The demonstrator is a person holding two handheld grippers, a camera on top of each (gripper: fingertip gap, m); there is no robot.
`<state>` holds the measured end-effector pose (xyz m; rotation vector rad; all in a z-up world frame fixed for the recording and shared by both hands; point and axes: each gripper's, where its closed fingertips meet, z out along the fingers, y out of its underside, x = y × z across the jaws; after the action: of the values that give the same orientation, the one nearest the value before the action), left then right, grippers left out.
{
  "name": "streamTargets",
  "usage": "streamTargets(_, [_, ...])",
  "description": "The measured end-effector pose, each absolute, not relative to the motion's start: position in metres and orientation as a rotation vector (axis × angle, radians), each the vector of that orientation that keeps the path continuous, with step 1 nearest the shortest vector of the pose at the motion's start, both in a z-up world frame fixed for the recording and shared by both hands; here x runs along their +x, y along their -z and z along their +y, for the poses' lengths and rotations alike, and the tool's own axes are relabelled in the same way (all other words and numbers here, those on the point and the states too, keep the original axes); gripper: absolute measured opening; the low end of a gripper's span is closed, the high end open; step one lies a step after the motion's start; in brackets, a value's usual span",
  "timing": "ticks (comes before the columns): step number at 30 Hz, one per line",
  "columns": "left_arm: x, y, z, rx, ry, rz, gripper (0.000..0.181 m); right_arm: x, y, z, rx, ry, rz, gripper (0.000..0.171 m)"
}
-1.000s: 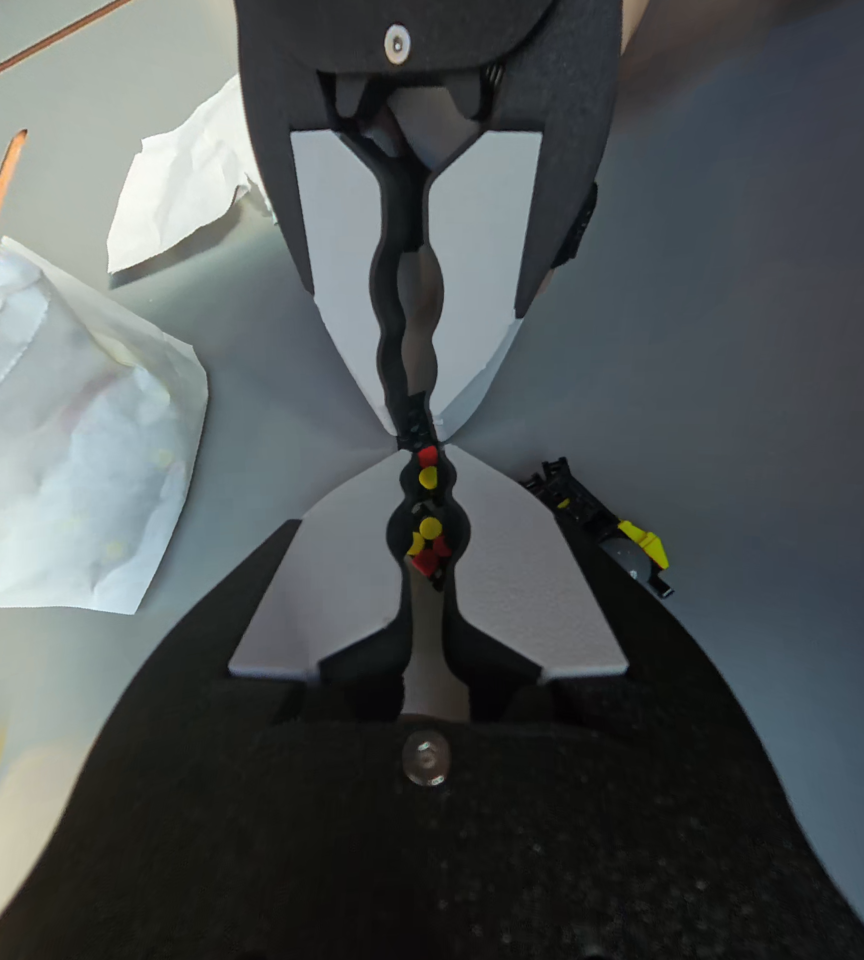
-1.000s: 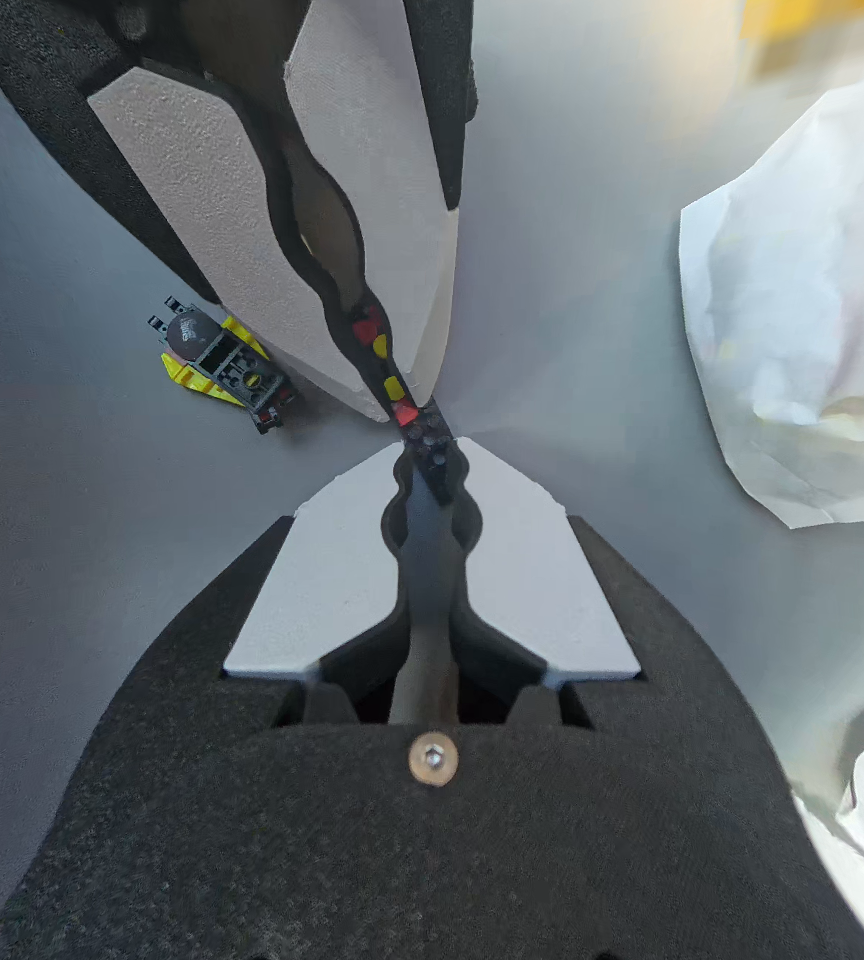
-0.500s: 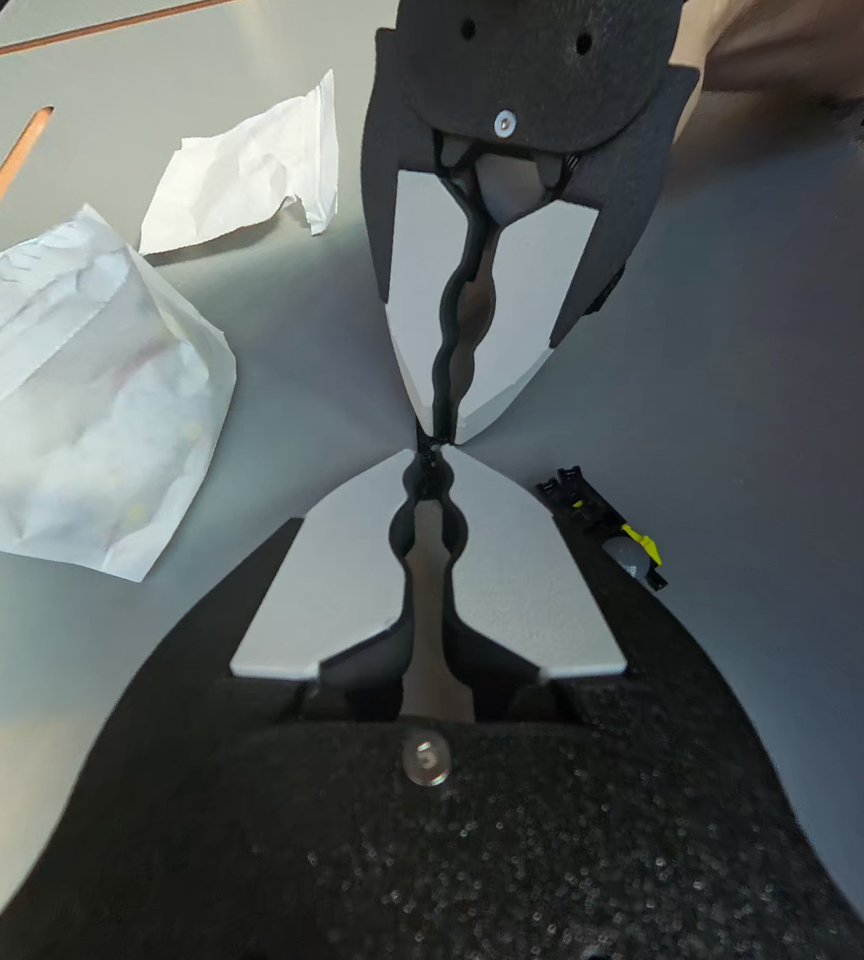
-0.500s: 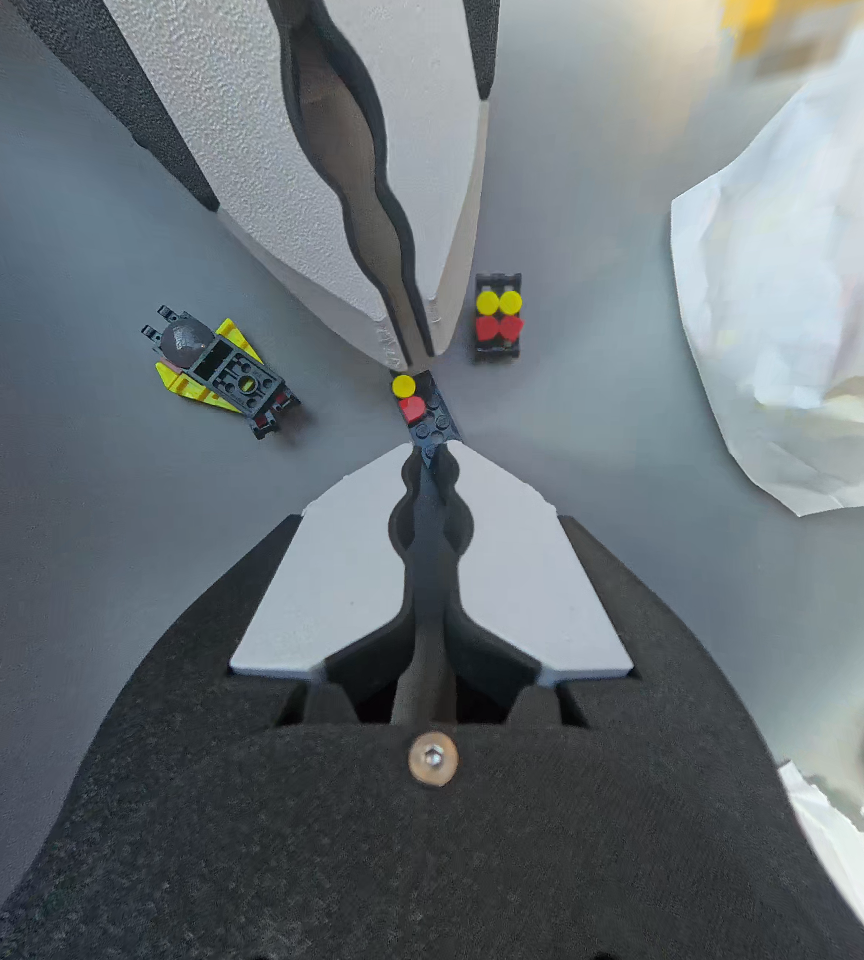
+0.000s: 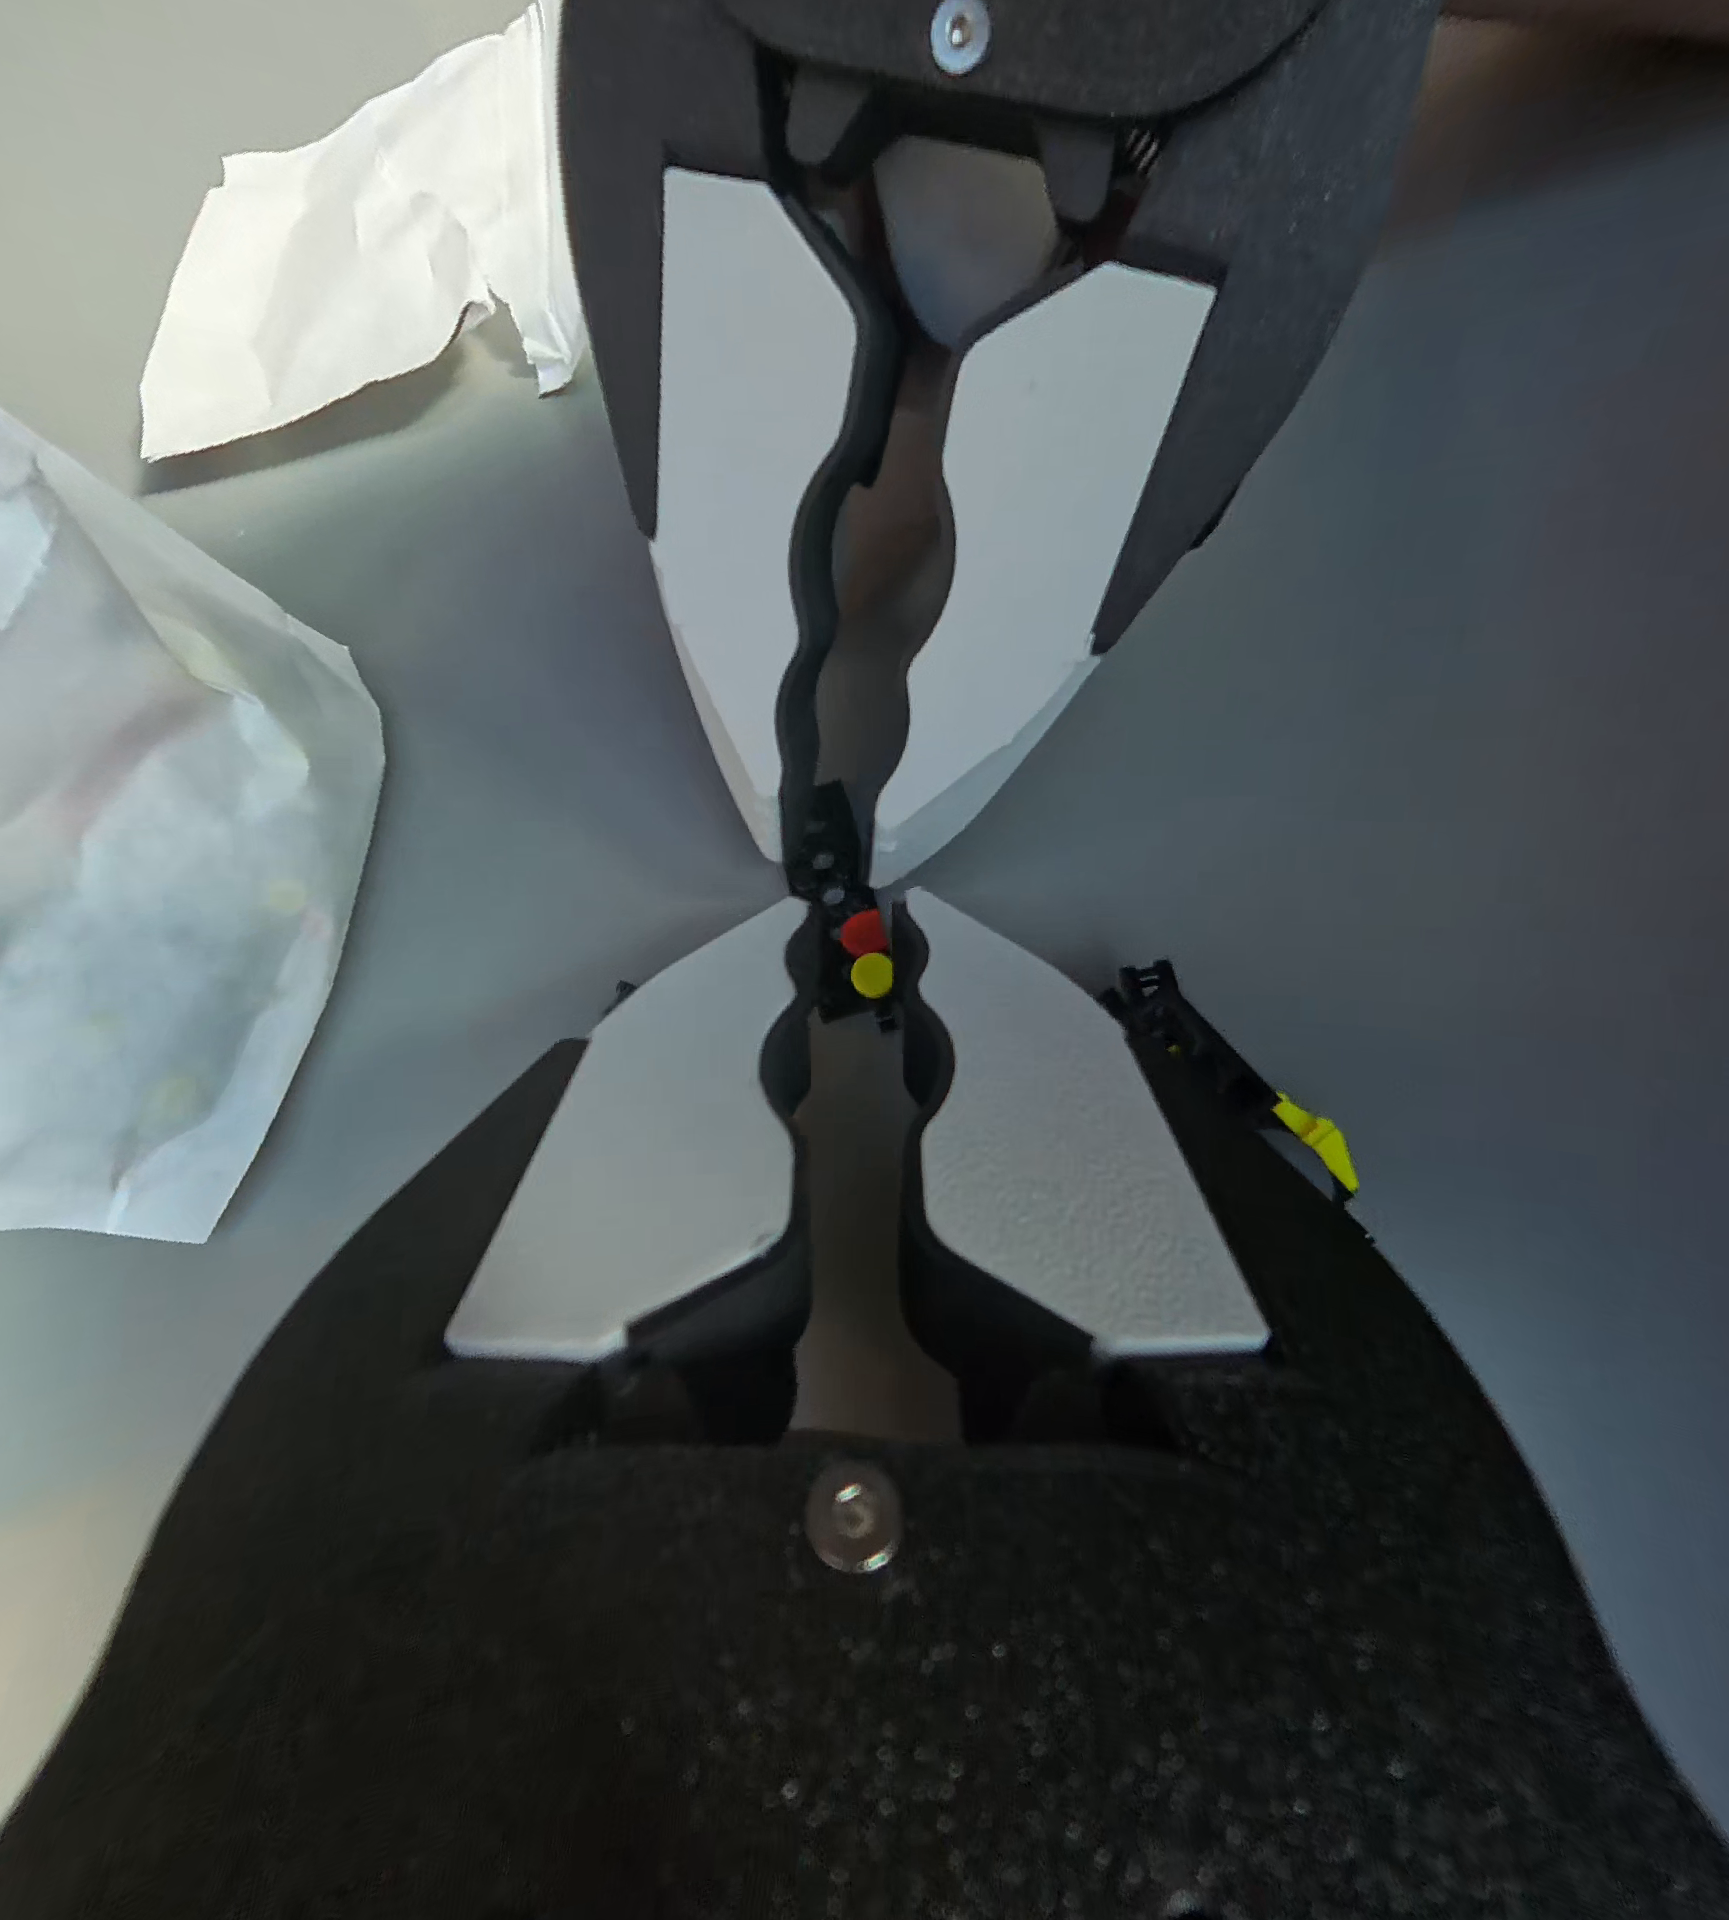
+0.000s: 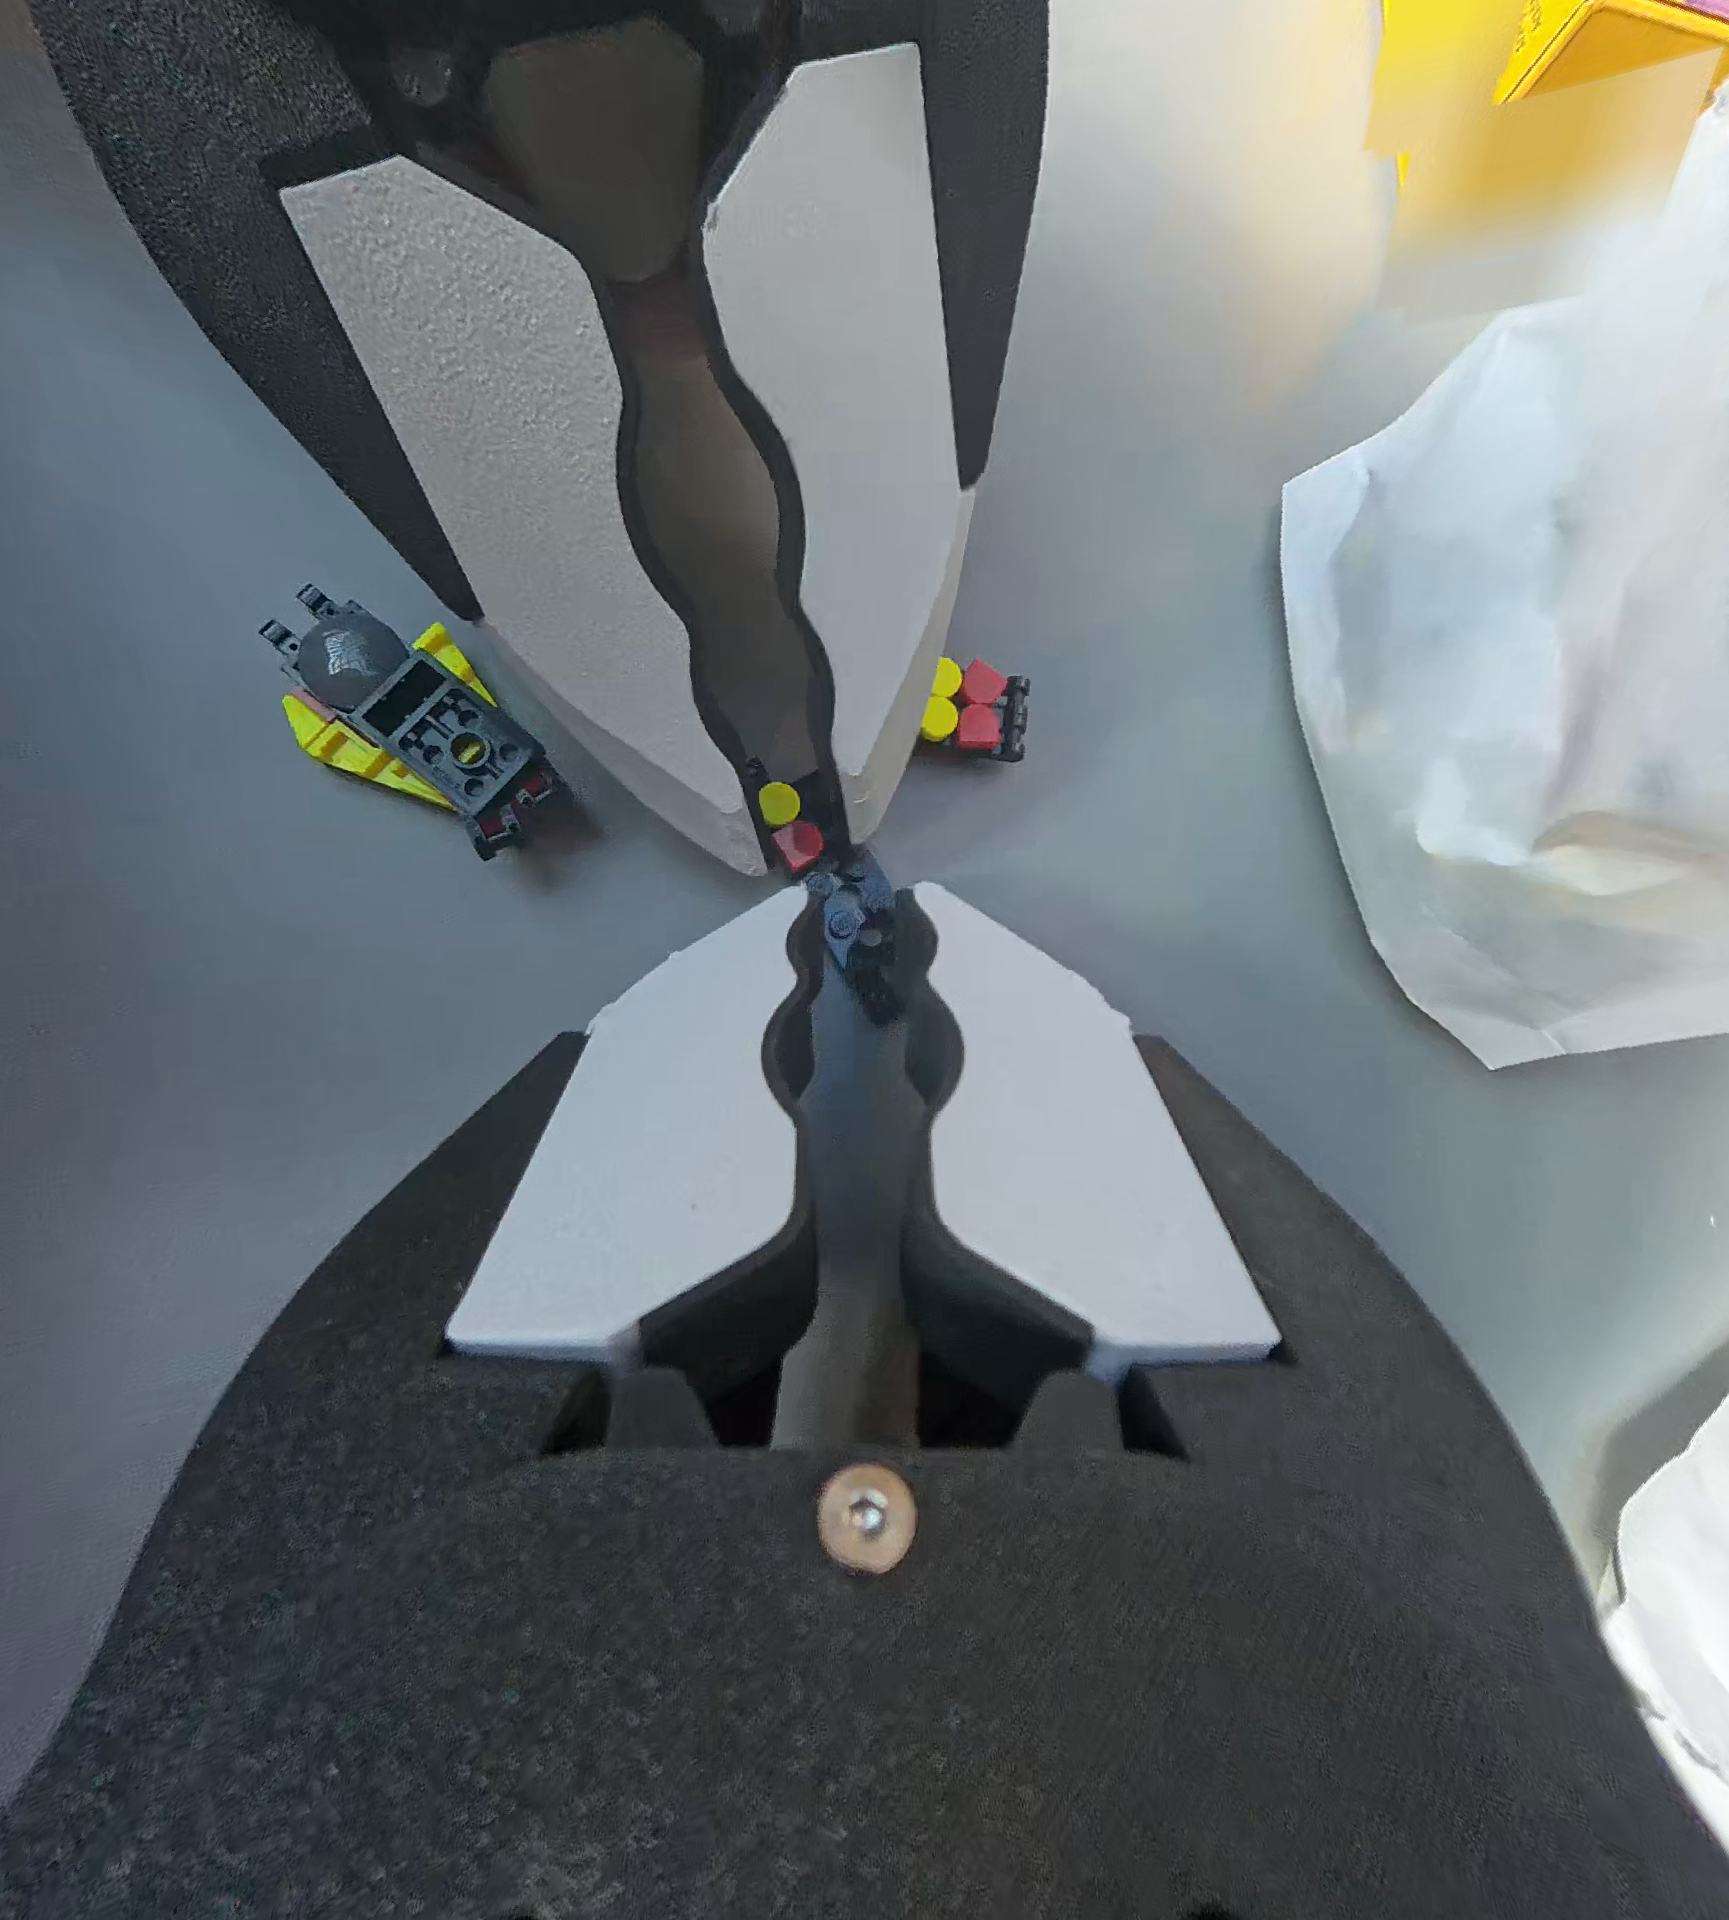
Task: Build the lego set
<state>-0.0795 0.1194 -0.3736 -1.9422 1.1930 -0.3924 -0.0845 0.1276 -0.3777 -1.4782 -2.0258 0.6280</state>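
Two hand-held grippers meeting tip to tip above a grey table (image 6: 112, 1039), seen from a camera on each.

Left wrist view: left gripper (image 5: 855, 961) at bottom, white fingers (image 5: 652, 1164) drawn close together, pinching the near end of a small black lego piece (image 5: 849, 956) with one red and one yellow stud on top. Right gripper (image 5: 834, 842) reaching down from the top of the picture, fingers likewise closed on the far, dark end of the same piece. Held off the table between the two tips. To the right, partly hidden behind the left gripper's black body, a black and yellow lego model (image 5: 1244, 1091) lying on the table. To the left, a white paper bag (image 5: 112, 831), crumpled, and farther back a torn scrap of white paper (image 5: 351, 281).

Right wrist view: right gripper (image 6: 855, 925) at bottom, clamped on the dark studded end of the piece (image 6: 855, 914). Left gripper (image 6: 798, 821) coming in from above, gripping the end with the yellow and red studs. On the table to the left, well apart from the tips, the black and yellow model (image 6: 413, 717) with a grey dome at one end. Just right of the left gripper's fingers, a second small black piece (image 6: 974, 707) with two yellow and two red studs, resting on the table. White paper bag (image 6: 1566, 675) at far right, a yellow box (image 6: 1587, 62) at the top right corner, blurred.
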Motion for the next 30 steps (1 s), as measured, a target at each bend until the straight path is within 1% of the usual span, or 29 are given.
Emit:
streamTargets(2, [-0.0787,0.3755,0.1190,-1.953,0.398,1.203,0.006,-0.0864,0.3804,0.1268,-1.470,-0.648,-2.050,0.009])
streamTargets(4, [-0.0791,0.3765,0.1194,-1.961,0.390,1.205,0.006,-0.0869,0.3816,0.1245,-1.475,-0.673,-2.067,0.000])
streamTargets(9, [-0.0804,0.3803,0.1165,-2.029,0.348,1.223,0.008,-0.0868,0.3824,0.1231,-1.514,-0.697,-2.051,0.000])
streamTargets(10, [-0.0805,0.3819,0.1160,-2.039,0.323,1.231,0.019,-0.0870,0.3824,0.1232,-1.517,-0.695,-2.045,0.000])
streamTargets(11, [-0.0803,0.3819,0.1168,-2.037,0.300,1.224,0.020,-0.0869,0.3825,0.1232,-1.517,-0.697,-2.040,0.000])
streamTargets(13, [-0.0829,0.3805,0.1201,-2.032,0.266,1.178,0.016,-0.0867,0.3826,0.1232,-1.520,-0.700,-2.030,0.000])
streamTargets(15, [-0.0825,0.3802,0.1190,-2.038,0.305,1.147,0.008,-0.0867,0.3827,0.1232,-1.522,-0.701,-2.028,0.000])
streamTargets(19, [-0.0831,0.3800,0.1205,-2.027,0.293,1.167,0.007,-0.0863,0.3828,0.1231,-1.530,-0.704,-2.025,0.000])
streamTargets(30, [-0.0849,0.3746,0.1239,-2.213,0.739,0.916,0.006,-0.0857,0.3832,0.1212,-1.474,-0.652,-2.022,0.000])
